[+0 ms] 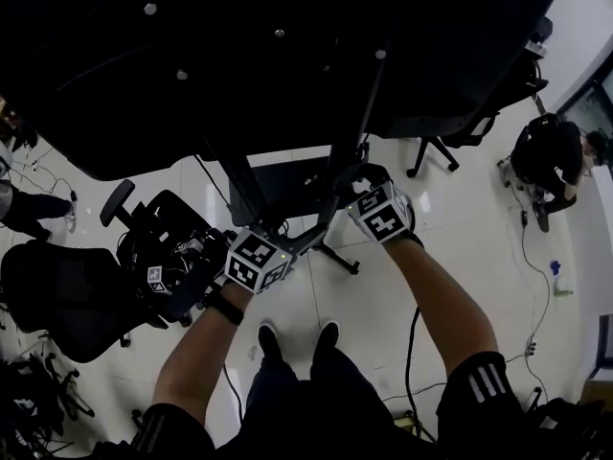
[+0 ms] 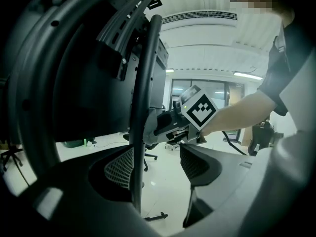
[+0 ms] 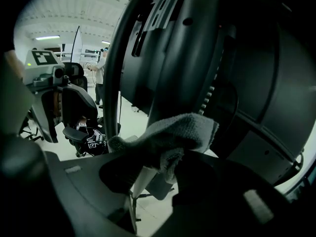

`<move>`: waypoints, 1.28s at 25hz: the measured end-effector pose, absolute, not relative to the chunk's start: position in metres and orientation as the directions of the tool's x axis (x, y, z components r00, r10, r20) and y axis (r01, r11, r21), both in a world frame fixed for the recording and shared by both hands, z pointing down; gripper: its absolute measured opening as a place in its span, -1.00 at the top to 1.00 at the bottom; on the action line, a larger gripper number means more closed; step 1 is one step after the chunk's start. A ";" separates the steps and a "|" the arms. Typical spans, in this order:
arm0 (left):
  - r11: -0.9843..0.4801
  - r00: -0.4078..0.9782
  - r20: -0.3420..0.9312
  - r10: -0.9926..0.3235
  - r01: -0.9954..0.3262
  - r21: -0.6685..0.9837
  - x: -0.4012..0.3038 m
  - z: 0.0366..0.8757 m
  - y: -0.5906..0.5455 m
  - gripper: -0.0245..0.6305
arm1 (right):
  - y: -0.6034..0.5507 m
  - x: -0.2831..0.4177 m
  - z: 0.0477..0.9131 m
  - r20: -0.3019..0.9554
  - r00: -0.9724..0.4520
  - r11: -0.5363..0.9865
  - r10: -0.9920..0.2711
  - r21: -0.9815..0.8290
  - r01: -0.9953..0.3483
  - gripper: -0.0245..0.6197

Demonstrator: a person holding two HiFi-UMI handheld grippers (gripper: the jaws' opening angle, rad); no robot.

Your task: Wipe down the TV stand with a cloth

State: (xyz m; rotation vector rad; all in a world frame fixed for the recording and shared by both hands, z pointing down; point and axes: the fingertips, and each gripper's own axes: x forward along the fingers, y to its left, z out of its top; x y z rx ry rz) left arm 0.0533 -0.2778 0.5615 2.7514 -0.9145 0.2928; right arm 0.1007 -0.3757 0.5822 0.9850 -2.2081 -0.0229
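Note:
The large black TV fills the top of the head view, carried on its black stand, whose pole runs down to the base. My left gripper is at the pole's lower left. Its jaws stand open, and the stand's thin black upright runs close by the left finger. My right gripper is on the pole's right side. A grey cloth lies bunched across its open jaws, draped over the left finger, up against the TV's back.
Black office chairs stand at the left, one carrying a device with a small marker. Another chair and a crouching person are at the right. Cables trail over the white floor. My feet are just behind the stand.

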 end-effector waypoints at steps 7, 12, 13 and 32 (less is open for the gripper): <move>-0.763 0.778 0.312 -0.545 -0.615 0.200 0.050 0.632 -0.289 -0.03 | -0.376 0.099 0.661 0.655 -0.446 0.722 -0.609 0.226 -0.654 0.34; -0.753 0.775 0.333 -0.537 -0.618 0.225 0.056 0.678 -0.297 -0.03 | -0.377 0.098 0.714 0.664 -0.453 0.722 -0.595 0.194 -0.664 0.31; -0.750 0.771 0.341 -0.538 -0.622 0.225 0.056 0.689 -0.300 -0.03 | -0.377 0.099 0.726 0.667 -0.454 0.723 -0.591 0.188 -0.664 0.31; -0.701 0.746 0.473 -0.470 -0.640 0.313 0.051 0.864 -0.294 -0.03 | -0.380 0.100 0.928 0.769 -0.414 0.720 -0.487 0.085 -0.688 0.28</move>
